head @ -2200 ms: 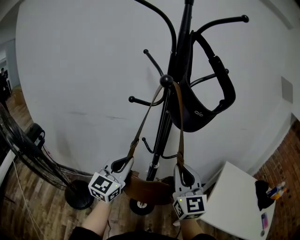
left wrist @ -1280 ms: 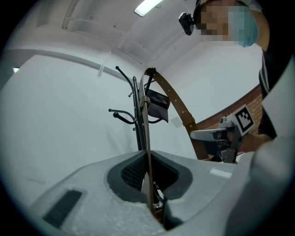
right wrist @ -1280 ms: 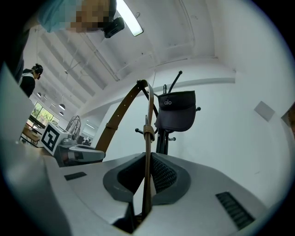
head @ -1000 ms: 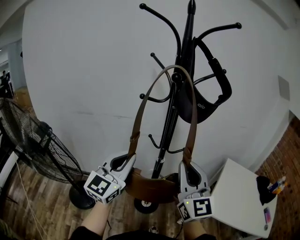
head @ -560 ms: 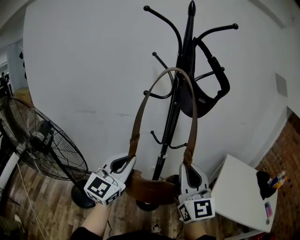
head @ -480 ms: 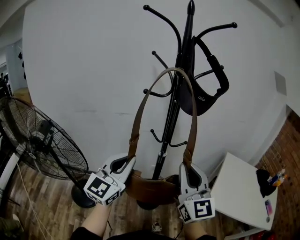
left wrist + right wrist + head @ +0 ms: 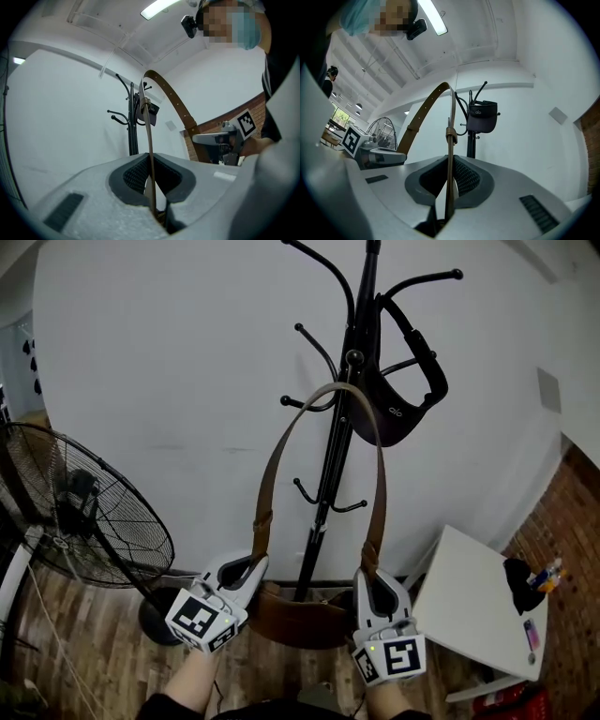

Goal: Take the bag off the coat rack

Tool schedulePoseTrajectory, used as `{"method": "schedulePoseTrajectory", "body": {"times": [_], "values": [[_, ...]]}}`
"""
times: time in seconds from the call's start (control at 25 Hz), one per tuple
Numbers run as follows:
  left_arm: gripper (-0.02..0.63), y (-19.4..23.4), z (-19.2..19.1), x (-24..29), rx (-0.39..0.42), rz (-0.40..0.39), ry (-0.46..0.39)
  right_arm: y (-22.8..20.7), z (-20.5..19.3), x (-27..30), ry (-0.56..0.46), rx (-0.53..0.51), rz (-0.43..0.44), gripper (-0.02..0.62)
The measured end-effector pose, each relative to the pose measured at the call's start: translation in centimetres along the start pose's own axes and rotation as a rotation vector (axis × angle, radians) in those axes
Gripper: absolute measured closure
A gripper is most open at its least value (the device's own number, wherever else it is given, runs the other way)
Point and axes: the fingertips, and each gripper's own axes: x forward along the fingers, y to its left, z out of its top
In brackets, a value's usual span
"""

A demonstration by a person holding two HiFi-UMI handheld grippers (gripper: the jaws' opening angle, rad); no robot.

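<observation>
**Room.** A wooden floor (image 7: 75, 662) lies underfoot. A white bench (image 7: 469, 596) stands at 4 o'clock in the head view, with a dark object (image 7: 517, 583) near its far edge. A standing fan (image 7: 80, 512) is at 9 o'clock. The black coat rack (image 7: 328, 465) stands at 12 o'clock, against a white wall (image 7: 159, 352). A dark cap (image 7: 394, 409) hangs on an upper hook at 1 o'clock. A brick wall (image 7: 579, 521) shows at 3 o'clock.

**Bag.** The brown bag (image 7: 298, 617) hangs low between the two tools, in front of the rack's base. Its strap (image 7: 267, 474) rises in one tall loop. The loop's top lies in front of the pole, below a knobbed hook (image 7: 354, 357). In both gripper views the loop arcs clear of the rack and rests on no hook.

**Left hand-held gripper** (image 7: 246, 568). Jaws clenched on the strap's left run, just above the bag; the strap passes edge-on between the pads.

**Right hand-held gripper** (image 7: 373, 579). Jaws clenched on the strap's right run, just below its keeper loop.
</observation>
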Motion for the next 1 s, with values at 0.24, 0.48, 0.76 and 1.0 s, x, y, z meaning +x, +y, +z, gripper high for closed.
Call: {"method": "schedulePoseTrajectory", "body": {"times": [0.24,0.48,0.76,1.0], "values": [[0.589,-1.3,-1.1,-0.9,-0.031,0.028,0.018,-0.1,-1.2,-1.2,0.025,0.021,0.021,0.568],[0.589,-3.0,-1.5,-1.2,-0.033,0.069,0.036,-0.6,-2.0,-2.1,0.041,0.054,0.077,0.568],[0.589,-5.1,-2.6,-2.0,-0.059,0.140,0.078,-1.3,-3.1,-3.4,0.069,0.094,0.139,0.568],[0.589,-7.2,-3.8,-2.8,-0.089,0.188,0.102,-1.5,-4.1,-5.2,0.102,0.090,0.190,0.568]]}}
